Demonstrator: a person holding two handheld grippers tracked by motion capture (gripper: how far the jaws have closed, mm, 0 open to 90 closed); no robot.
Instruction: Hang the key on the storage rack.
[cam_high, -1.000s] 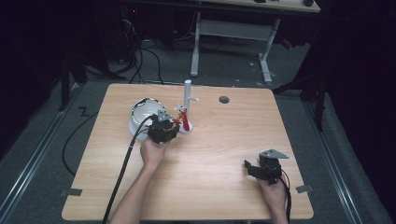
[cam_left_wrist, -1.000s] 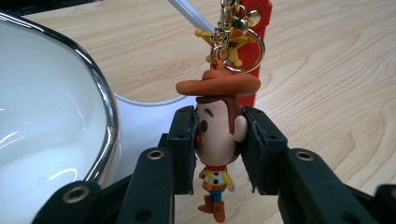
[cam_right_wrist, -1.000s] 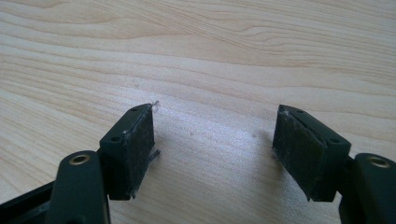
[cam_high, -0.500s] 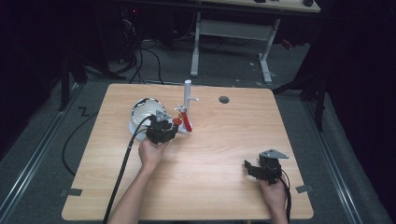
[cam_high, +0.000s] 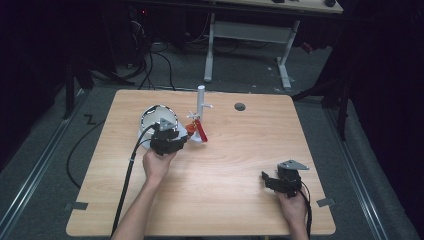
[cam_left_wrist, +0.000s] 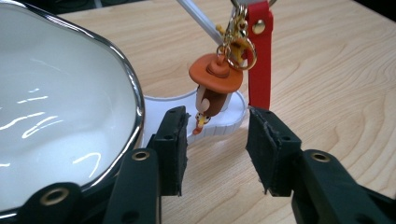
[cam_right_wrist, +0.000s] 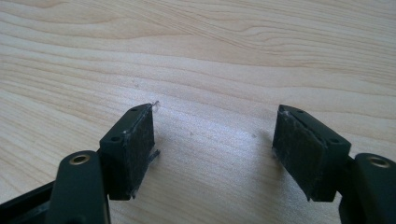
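Note:
A keychain hangs from a peg of the white stand (cam_high: 201, 102): a red strap (cam_left_wrist: 259, 56), a gold clasp, and a small figure with an orange hat (cam_left_wrist: 215, 86). The figure dangles over the stand's white base (cam_left_wrist: 219, 116). My left gripper (cam_left_wrist: 215, 144) is open just in front of the figure, jaws apart, nothing between them. In the high view the left gripper (cam_high: 176, 141) sits between the white bowl (cam_high: 157, 117) and the red strap (cam_high: 200, 130). My right gripper (cam_right_wrist: 212, 149) is open low over bare wood, at the table's front right (cam_high: 272, 181).
The white bowl's shiny rim (cam_left_wrist: 133, 93) is right beside my left jaw. A dark round hole (cam_high: 240, 106) lies in the tabletop behind the stand. A black cable (cam_high: 127, 175) trails from the left gripper off the front edge. Desk legs stand behind the table.
The left gripper has let go of the keychain and drawn back slightly; the strap and figure now hang free on the stand. The right gripper has stayed put.

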